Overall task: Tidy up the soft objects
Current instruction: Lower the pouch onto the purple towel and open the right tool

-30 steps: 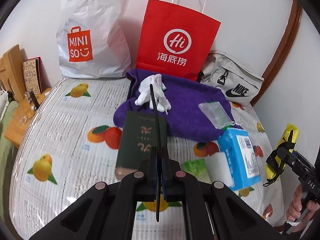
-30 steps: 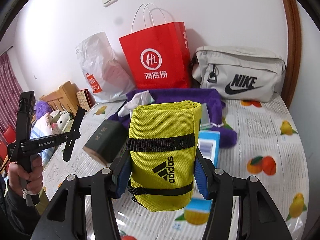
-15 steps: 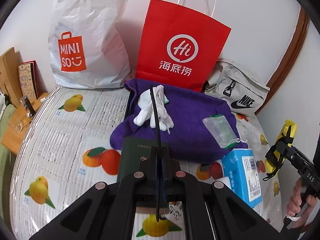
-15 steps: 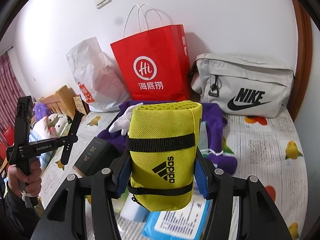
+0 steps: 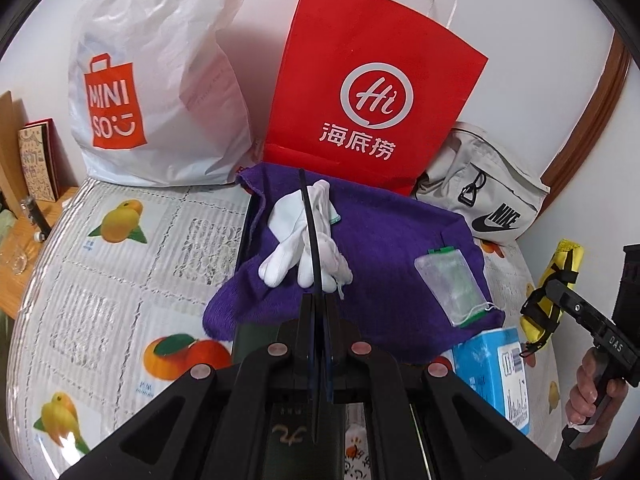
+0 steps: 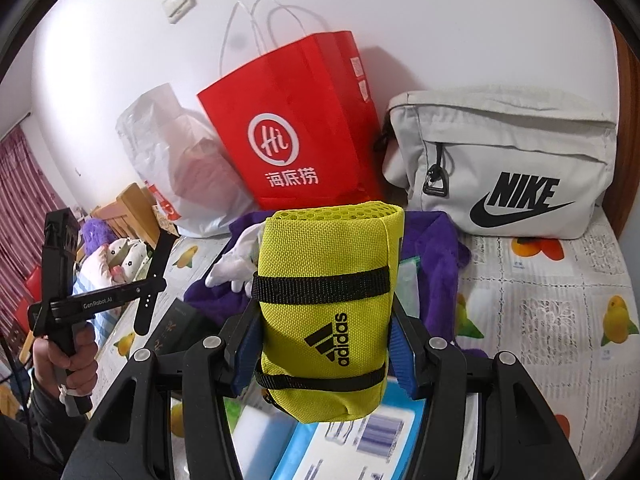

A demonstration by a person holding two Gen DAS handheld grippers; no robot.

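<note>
Carrying step: right gripper (image 6: 324, 344) clamps the yellow roll (image 6: 326, 304) at six o'clock; left gripper (image 5: 318, 320) is pinched shut, empty. Next, I judge, release it into the red bag (image 6: 296, 136) at twelve

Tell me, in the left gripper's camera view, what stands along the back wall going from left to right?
White Miniso bag → red paper bag → grey Nike bag.
</note>
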